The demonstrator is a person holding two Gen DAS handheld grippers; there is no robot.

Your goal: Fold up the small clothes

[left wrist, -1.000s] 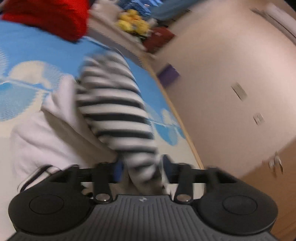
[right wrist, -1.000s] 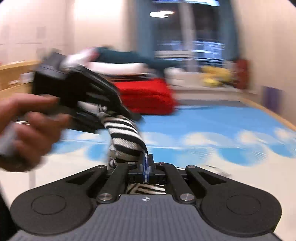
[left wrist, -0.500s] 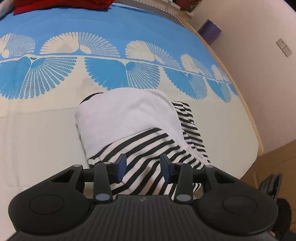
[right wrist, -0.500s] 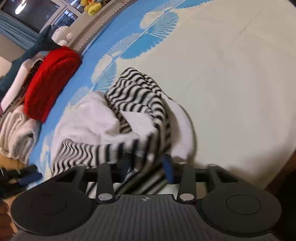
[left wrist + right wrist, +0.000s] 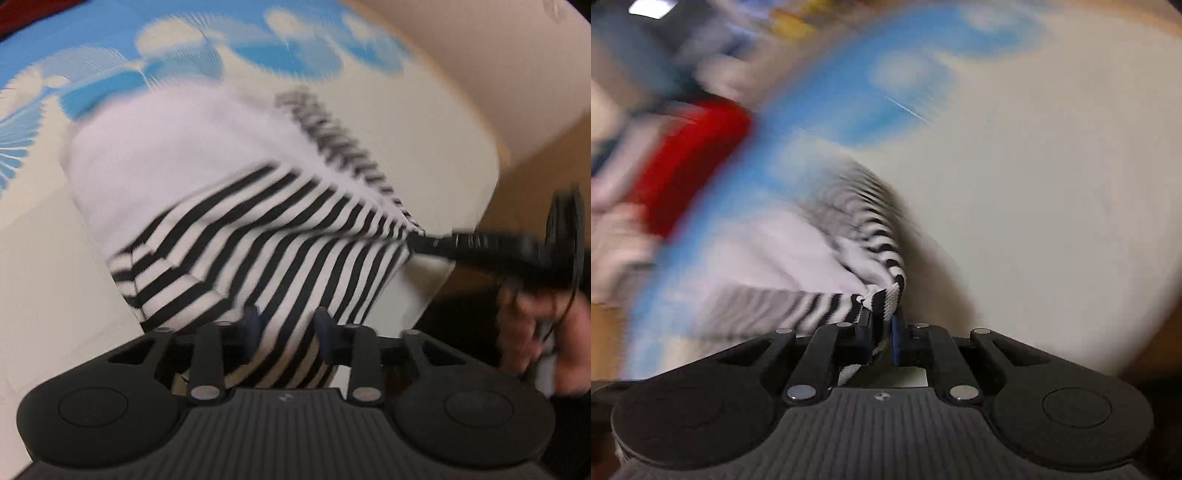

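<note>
Left hand-held gripper (image 5: 286, 330): closing, jaws straddling the striped garment (image 5: 266, 240) at the bed (image 5: 436, 122) edge.
Right hand-held gripper (image 5: 882, 330): clamping the garment's corner.

Pretty blurry, but it's a bedroom: a big bed (image 5: 55, 288) with a cream cover that has blue and white fan shapes along the far side. Plain beige wall (image 5: 480, 55) next to it, brownish wood floor (image 5: 535, 155) below. A red blanket (image 5: 687, 158) sits at the far end, with a bright ceiling light (image 5: 652, 6) in the corner.
</note>
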